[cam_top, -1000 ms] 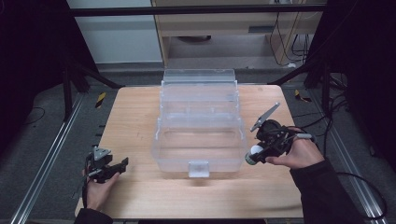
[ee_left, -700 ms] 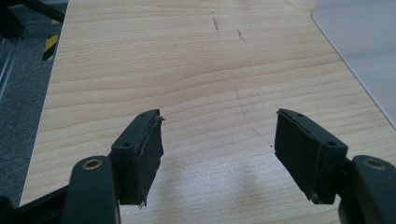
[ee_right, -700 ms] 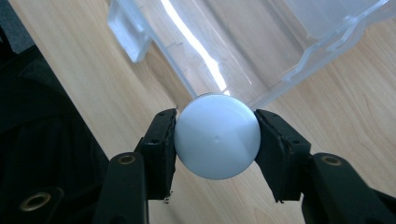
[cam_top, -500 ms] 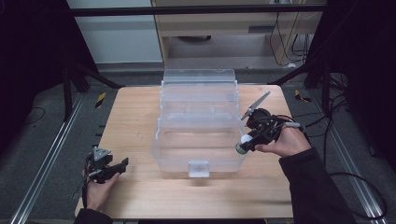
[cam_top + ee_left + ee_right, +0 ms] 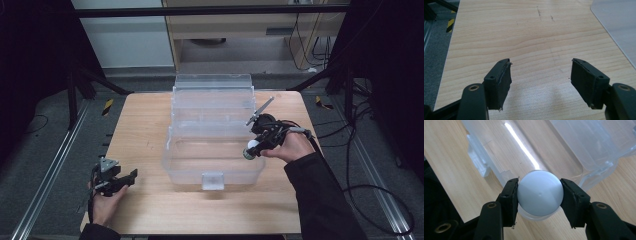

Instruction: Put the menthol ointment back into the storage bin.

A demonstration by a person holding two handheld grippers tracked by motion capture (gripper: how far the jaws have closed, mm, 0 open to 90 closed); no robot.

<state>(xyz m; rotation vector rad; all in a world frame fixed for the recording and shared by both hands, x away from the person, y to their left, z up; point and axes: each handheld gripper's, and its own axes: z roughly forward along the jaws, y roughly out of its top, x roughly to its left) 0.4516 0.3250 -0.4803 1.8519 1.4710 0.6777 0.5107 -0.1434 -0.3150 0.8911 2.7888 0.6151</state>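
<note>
Two claws show. Right gripper [image 5: 539, 195] squeezes a white round cap [image 5: 540, 196] between its jaws, over the clear plastic box [image 5: 212, 150]. Left gripper [image 5: 541, 77] gapes wide, above bare wooden table [image 5: 524, 37].

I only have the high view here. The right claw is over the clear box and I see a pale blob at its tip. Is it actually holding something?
Observer: Yes. In the right gripper view, the right claw is shut on a white round cap, one pad pressing each side.
Operator: Is that cap over the box or over the table?
Observer: It sits above the near right edge of the clear box, with bare wood below on one side.
Operator: And the left claw, anything in it?
Observer: Nothing. The left gripper view shows the left claw wide open, with bare wooden table between the pads.
</note>
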